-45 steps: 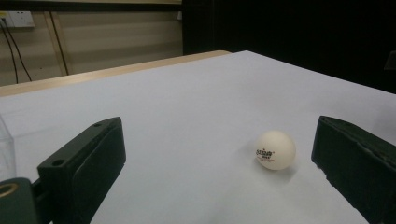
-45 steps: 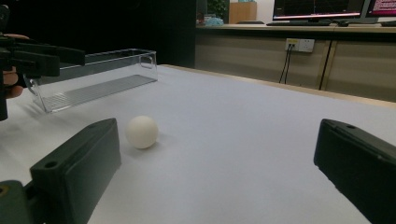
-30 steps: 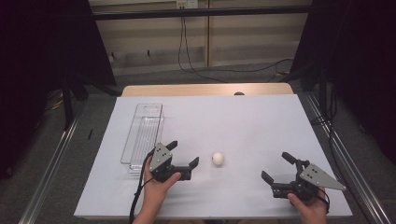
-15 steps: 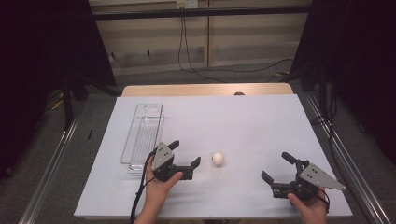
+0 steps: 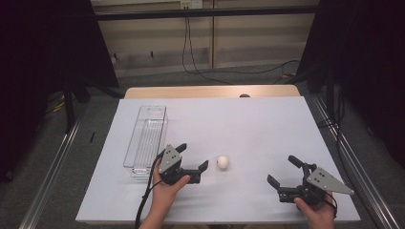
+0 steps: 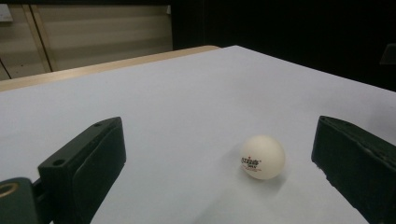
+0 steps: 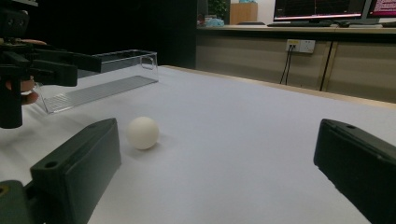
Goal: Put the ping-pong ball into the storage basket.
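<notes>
White celluloid-looking ping-pong ball (image 6: pixel 262 157) rests on the worktop (image 5: pixel 267 129) just ahead of the left tool (image 5: pixel 189 165), nearer its right jaw, jaws wide apart. It is likely very light, smooth and prone to roll; grip gently across its middle. The right tool (image 5: pixel 284 179), also spread, waits well apart. A clear plastic tray (image 5: pixel 145 139) lies beyond.

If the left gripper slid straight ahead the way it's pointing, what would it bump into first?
Most likely the white ball. It lies just ahead of the left gripper, whose open fingers frame it, nearer the right-hand one. Past it there is bare white table.
</notes>
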Tool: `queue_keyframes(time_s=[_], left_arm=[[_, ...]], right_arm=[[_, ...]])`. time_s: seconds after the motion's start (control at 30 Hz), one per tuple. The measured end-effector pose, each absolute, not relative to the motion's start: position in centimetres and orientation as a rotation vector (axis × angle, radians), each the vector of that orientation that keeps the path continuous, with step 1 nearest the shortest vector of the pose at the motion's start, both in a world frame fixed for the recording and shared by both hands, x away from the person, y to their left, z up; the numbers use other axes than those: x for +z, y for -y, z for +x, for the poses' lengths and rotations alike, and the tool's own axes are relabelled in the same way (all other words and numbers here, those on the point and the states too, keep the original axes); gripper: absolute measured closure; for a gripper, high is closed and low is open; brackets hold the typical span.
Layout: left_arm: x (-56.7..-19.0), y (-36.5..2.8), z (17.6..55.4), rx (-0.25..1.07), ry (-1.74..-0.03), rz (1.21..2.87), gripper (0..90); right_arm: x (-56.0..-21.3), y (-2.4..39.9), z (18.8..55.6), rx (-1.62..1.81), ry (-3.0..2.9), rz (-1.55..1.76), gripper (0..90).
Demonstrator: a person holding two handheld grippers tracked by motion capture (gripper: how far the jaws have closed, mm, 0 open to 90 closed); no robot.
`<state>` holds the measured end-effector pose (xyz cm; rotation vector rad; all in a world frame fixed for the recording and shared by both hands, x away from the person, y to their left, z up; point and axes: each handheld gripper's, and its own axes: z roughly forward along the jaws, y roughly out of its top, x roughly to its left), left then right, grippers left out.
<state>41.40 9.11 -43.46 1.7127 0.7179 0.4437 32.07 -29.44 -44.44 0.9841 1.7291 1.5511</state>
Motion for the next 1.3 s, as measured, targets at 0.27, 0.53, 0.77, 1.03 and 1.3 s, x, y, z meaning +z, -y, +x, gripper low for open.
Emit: queue_keyframes(time_s=[0.27,0.53,0.77,1.03,1.3], left_arm=[[-43.5,-8.9,41.4,0.439,-0.722,1.720,3.0],[-43.6,-8.6,41.5,0.436,-0.705,1.729,3.0],[-43.7,-8.6,41.5,0.432,-0.704,1.751,3.0],[-43.7,-8.1,41.7,0.419,-0.714,1.759,3.0],[-43.9,-7.6,41.9,0.406,-0.725,1.778,2.9]], right_arm=[[-44.4,29.4,32.0,1.556,-1.720,0.997,0.4],[-44.4,29.4,32.1,1.557,-1.723,0.994,0.4],[-44.4,29.4,32.0,1.557,-1.722,0.996,0.4],[-44.4,29.4,32.0,1.557,-1.728,0.992,0.4],[-44.4,29.4,32.0,1.557,-1.728,0.992,0.4]])
